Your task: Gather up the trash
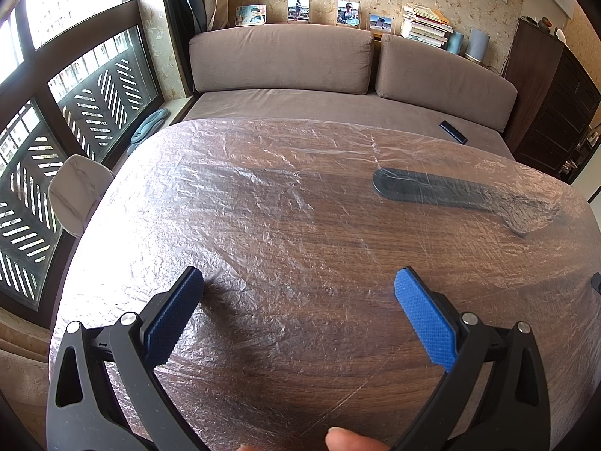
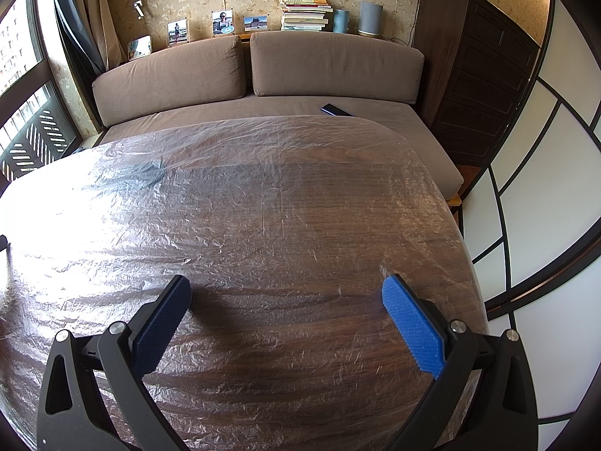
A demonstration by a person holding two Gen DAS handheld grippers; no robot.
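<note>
Left wrist view, nearest: fingertip of the holding hand at 6 o'clock on the frame edge; above it, left black two-finger gripper with blue ribbed pads, spread wide, nothing between the pads, hovering over a dark wood-grain table wrapped in crinkled clear plastic film; at 2 o'clock on the tabletop, a long flat black object with one rounded end, lying under the film, its far end blurred by wrinkles; no loose trash item identifiable on the table in either view.

Right wrist view, nearest: right black two-finger gripper with blue ribbed pads, likewise spread wide and holding nothing, above the same film-covered tabletop; strong window glare across the film toward 9 o'clock.

Beyond the table: brown fabric sofa with two back cushions; small dark rectangular device lying on the seat at 1 o'clock; white chair back at 9 o'clock beside the slatted window.

Farthest: ledge behind the sofa carrying framed photographs, stack of books and grey cylindrical speaker at 12 to 1 o'clock; dark wooden cabinet at 2 o'clock; white panelled sliding screen at 3 o'clock in the right view.
</note>
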